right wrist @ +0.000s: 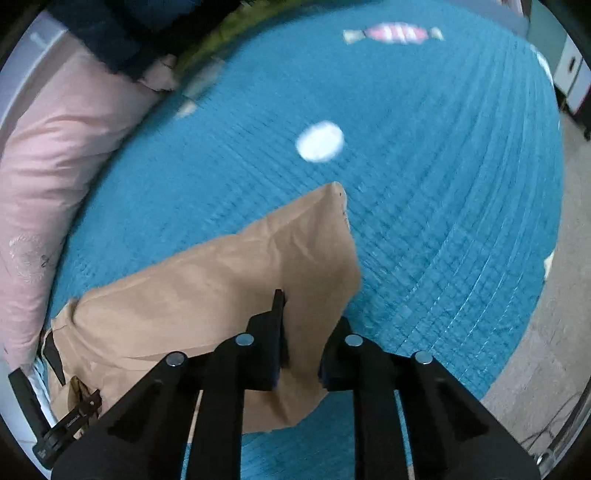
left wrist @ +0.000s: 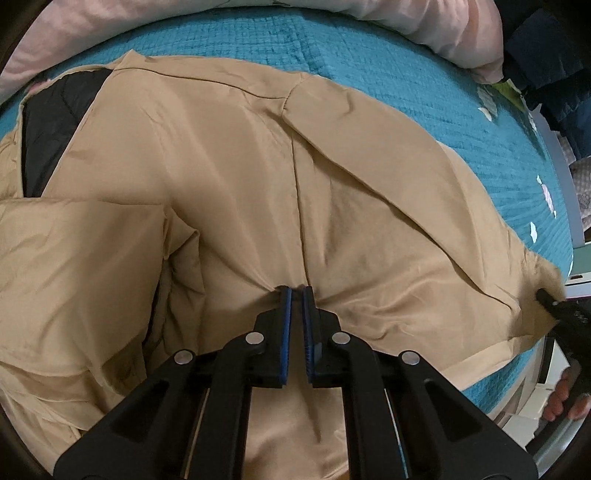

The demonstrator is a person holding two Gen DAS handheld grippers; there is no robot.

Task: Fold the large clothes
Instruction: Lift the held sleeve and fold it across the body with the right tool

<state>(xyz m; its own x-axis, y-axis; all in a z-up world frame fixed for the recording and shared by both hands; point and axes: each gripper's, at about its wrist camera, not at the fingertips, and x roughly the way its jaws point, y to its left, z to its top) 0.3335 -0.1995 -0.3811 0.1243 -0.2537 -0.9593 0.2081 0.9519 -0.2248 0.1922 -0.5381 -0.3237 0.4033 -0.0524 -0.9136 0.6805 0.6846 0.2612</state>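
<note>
A large tan jacket (left wrist: pixel 229 177) with black lining (left wrist: pixel 55 122) lies spread on a teal bed cover (left wrist: pixel 369 51). My left gripper (left wrist: pixel 297 291) is shut, pinching the jacket's fabric at a seam near the hem. In the right wrist view my right gripper (right wrist: pixel 310 306) is shut on the end of the jacket's sleeve (right wrist: pixel 229 288); the fabric drapes over its right finger and hides it. The right gripper also shows at the sleeve end in the left wrist view (left wrist: pixel 546 299).
A pink quilt (right wrist: pixel 44 158) lies along the far side of the bed, with dark clothes (right wrist: pixel 122 33) beyond it. The teal cover (right wrist: pixel 424 177) has white and pink candy prints. Floor (right wrist: pixel 546 332) and a cabinet (right wrist: pixel 572 74) lie to the right.
</note>
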